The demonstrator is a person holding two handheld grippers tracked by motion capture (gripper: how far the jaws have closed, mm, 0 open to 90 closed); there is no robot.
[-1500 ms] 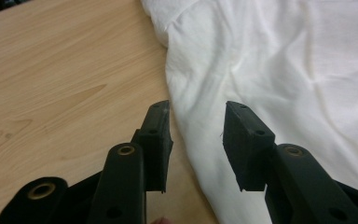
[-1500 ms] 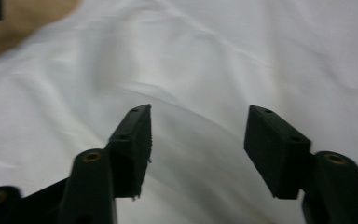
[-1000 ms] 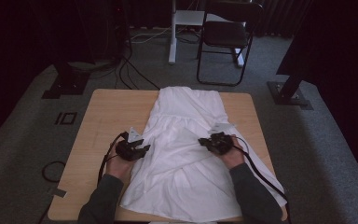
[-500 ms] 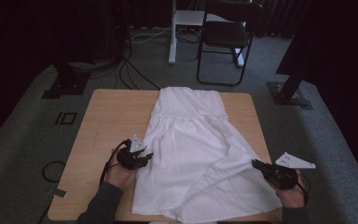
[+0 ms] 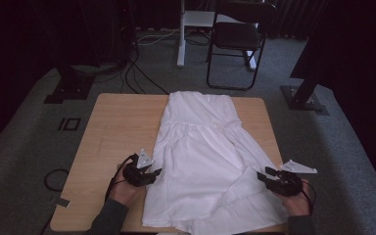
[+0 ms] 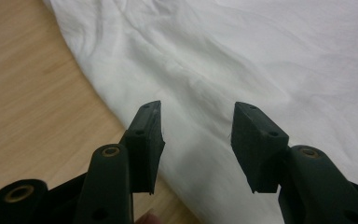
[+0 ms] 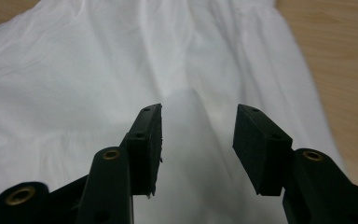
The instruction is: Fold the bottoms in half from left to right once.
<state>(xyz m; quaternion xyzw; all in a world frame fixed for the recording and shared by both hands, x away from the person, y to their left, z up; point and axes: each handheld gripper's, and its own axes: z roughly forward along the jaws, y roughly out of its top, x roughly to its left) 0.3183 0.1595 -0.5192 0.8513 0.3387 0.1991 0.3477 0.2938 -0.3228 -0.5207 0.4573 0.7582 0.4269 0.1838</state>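
Right gripper (image 5: 270, 177) swung out to the hem, jaws just opened, empty; left gripper (image 5: 149, 172) open too. One white dress (image 5: 210, 161), one table (image 5: 112, 122); high view adds one chair (image 5: 237, 36).

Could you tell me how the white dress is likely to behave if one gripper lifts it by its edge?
The white dress would probably drape limply: it lies flat with soft wrinkles and a loose fold near the hem. It looks thin, so likely light. Pushed across the wooden table, it would probably bunch rather than slide whole.

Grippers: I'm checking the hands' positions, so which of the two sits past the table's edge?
The right gripper, at the dress's lower right corner, hangs off the table's right edge; the left gripper is over the wood.
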